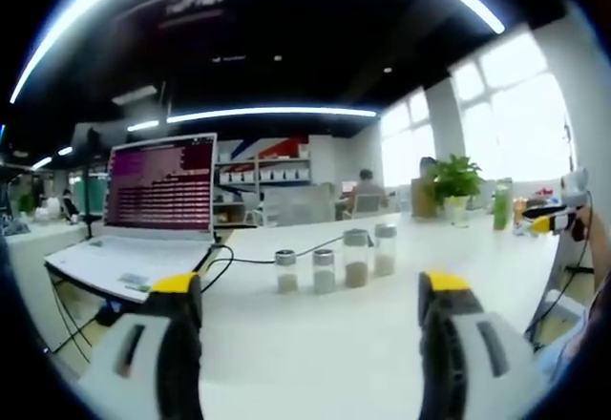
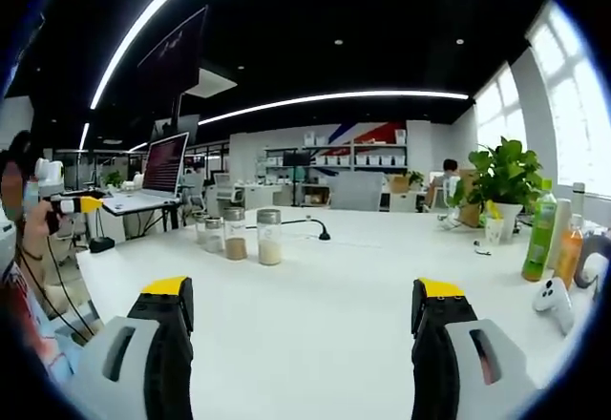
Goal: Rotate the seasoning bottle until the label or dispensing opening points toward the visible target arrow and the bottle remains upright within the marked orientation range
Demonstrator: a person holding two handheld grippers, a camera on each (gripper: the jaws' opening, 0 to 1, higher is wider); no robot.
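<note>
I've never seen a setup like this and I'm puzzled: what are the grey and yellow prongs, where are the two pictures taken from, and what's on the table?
No robot here: a person holds a two-jaw gripper in each hand, and a fisheye camera rides on each. The left gripper and right gripper rise from the bottom of their own views, jaws spread apart, holding nothing. On the white table stand four seasoning bottles in a row, with an open laptop nearby. Farther along the table are a potted plant, a green bottle and an orange bottle. The other gripper peeks in at the right edge of the left gripper view.
</note>
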